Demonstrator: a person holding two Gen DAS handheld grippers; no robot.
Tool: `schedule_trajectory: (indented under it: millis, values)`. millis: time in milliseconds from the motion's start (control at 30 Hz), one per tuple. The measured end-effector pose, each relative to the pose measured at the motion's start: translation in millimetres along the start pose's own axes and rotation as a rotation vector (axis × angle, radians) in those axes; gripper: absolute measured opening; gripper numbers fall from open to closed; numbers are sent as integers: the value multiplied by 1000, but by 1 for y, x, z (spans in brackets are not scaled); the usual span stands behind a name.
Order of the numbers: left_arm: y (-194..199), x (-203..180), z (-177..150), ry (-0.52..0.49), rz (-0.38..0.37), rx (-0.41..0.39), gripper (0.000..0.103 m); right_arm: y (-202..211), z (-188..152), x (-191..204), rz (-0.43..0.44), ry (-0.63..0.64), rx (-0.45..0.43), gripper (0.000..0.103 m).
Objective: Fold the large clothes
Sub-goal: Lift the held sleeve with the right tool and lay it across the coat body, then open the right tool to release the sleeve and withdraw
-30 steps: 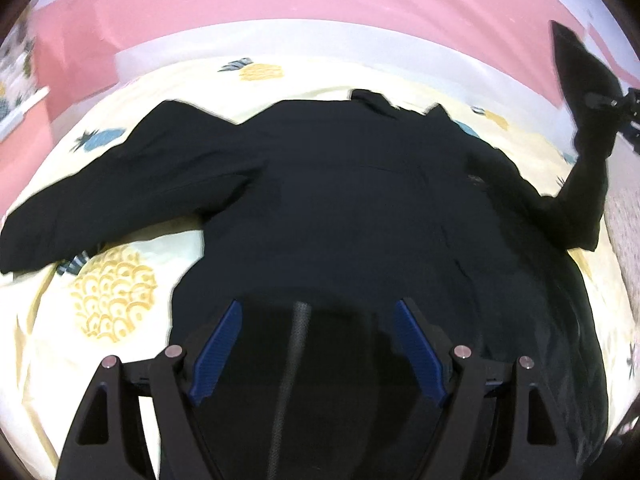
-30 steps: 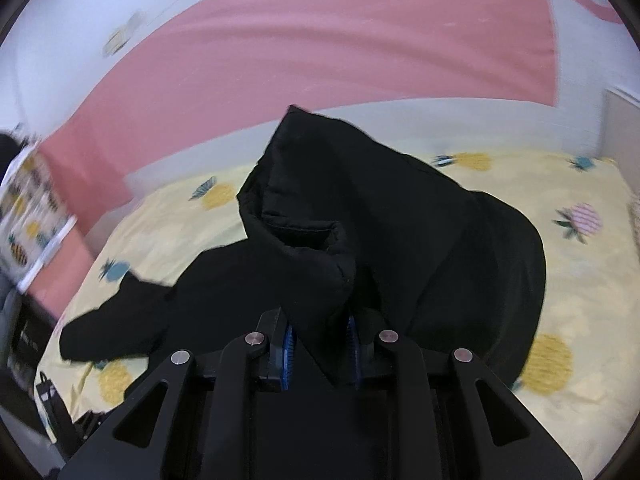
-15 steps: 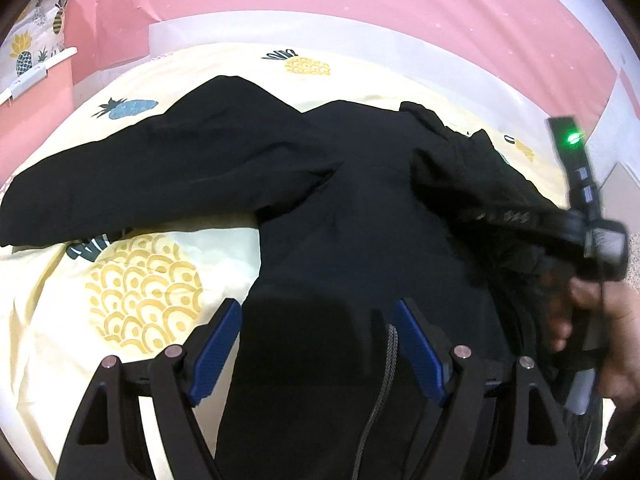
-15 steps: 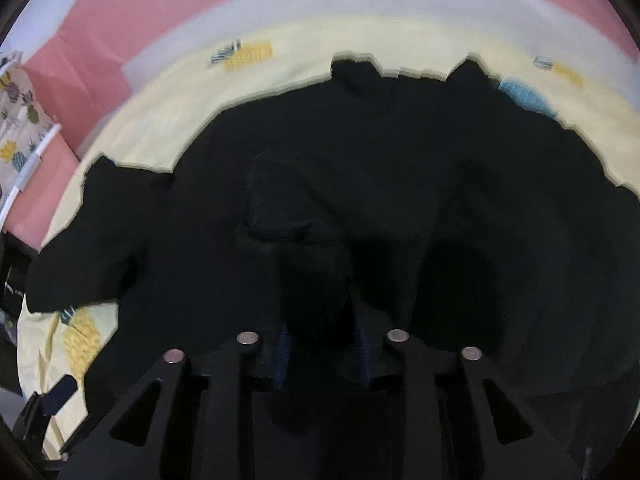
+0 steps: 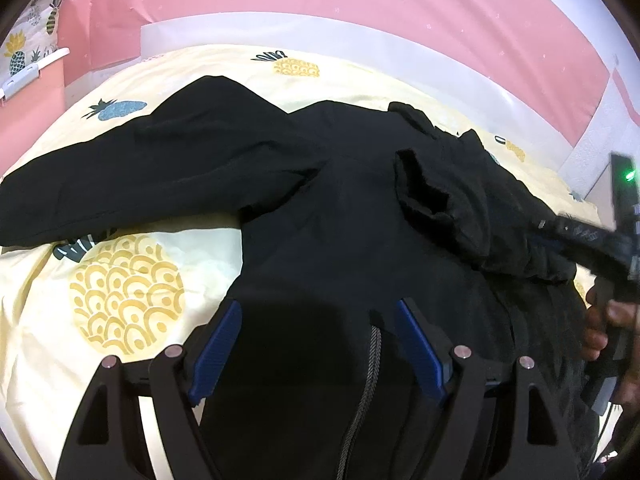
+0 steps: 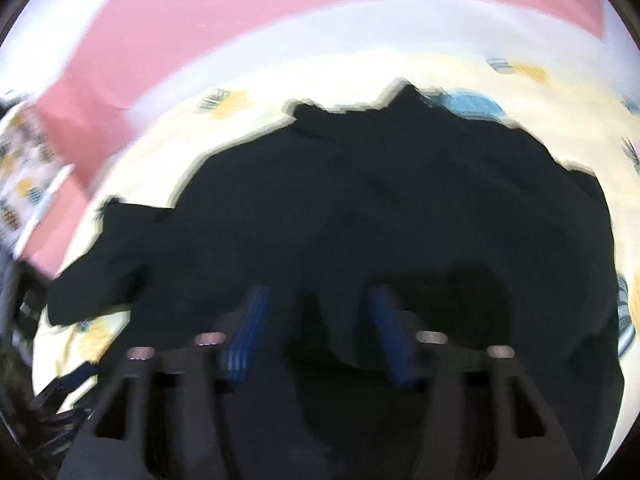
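A large black jacket (image 5: 340, 220) lies spread on the pineapple-print bed sheet (image 5: 120, 280). Its left sleeve (image 5: 140, 176) stretches out to the left. Its right sleeve (image 5: 440, 200) is folded in over the body, cuff toward the middle. My left gripper (image 5: 320, 336) is open and empty over the jacket's lower part, near a grey drawstring (image 5: 368, 372). My right gripper (image 6: 320, 328) is open just above the jacket (image 6: 380, 220), with the sleeve lying loose below it; this view is blurred. The right gripper also shows at the right edge of the left wrist view (image 5: 592, 240).
A pink and white wall (image 5: 360, 8) runs behind the bed. A pineapple-print curtain or shelf (image 5: 24, 52) stands at the far left. A hand (image 5: 608, 332) holds the right gripper at the right edge. Bare sheet lies left of the jacket.
My right gripper carried the right sleeve down over the jacket body, then opened and let it go. The left gripper shifted slightly and stayed open.
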State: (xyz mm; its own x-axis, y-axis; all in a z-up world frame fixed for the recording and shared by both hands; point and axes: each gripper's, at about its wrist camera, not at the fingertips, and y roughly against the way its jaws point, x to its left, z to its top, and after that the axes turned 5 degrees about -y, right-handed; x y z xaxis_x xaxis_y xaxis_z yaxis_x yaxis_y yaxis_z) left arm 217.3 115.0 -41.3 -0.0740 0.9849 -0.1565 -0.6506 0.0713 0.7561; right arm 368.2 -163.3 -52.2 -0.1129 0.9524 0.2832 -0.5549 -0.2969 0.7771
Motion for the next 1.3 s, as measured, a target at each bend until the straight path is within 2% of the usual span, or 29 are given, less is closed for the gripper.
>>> schedule_trajectory:
  millis: [67,133,267,367,433,533,567,667,767,867,967,1100,1200,1300]
  values:
    - [-3,-2,0,-8,4,4,80,-21,-6,3,-22,28,39,39]
    - [-5,-2,1,-17,12,3,81,-46,-13,24,-34,109,80,39]
    - [-8,-1,2,-20,19,7,81,-69,-13,49,-109,210,80,38]
    - [-7,2,4,-22,20,4,80,-60,-6,46,-81,182,90,37]
    - [-4,8,7,-6,21,-4,81,-37,-2,34,-72,150,33,37]
    - [4,19,13,24,29,-29,81,-13,1,8,-117,94,-59,37]
    - [5,22,14,28,37,-37,81,-16,4,3,-131,80,-63,38]
    - [5,28,17,34,58,-40,81,-45,-1,-8,-160,86,47,41]
    - [4,33,18,41,78,-43,81,-49,0,6,-193,156,40,46]
    - [5,43,22,56,102,-53,81,-32,1,17,-122,131,45,46]
    - [7,54,23,96,118,-55,81,-9,-3,33,-75,150,7,46]
    - [9,49,22,109,68,-43,81,18,-11,38,-65,155,-30,46]
    - [8,28,33,70,-1,-43,81,33,-12,18,-66,105,-35,46]
    - [4,-3,57,26,-72,-65,81,43,-14,-8,-122,108,-48,46]
